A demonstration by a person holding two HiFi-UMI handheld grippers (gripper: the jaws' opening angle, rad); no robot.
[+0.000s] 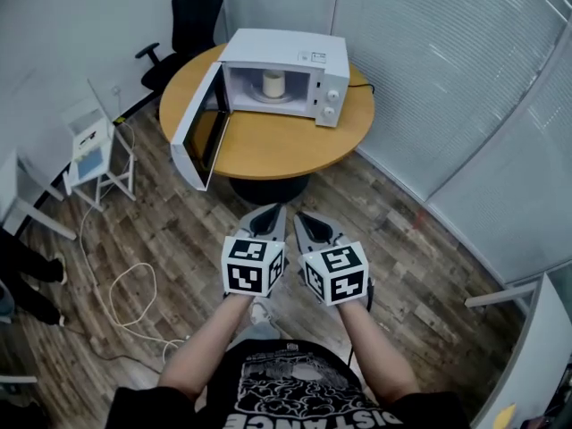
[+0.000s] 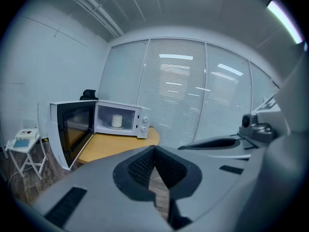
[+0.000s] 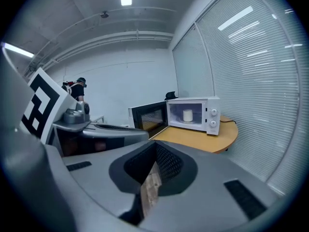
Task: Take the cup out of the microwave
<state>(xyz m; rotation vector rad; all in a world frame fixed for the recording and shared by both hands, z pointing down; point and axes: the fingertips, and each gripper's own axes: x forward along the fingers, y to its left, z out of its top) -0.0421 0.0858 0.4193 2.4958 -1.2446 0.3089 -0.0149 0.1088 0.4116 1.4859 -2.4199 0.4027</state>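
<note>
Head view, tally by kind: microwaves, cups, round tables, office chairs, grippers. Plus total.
Microwave: 1
Cup: 1
Round table: 1
Office chair: 1
Grippers: 2, left gripper and right gripper
Total: 6

The cup is too small for detail — the chair sits half hidden behind the table.

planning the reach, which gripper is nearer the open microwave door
Left. The left gripper hangs over the floor short of the microwave door, just to its right; the right gripper is beside it, farther right. Neither touches it.
</note>
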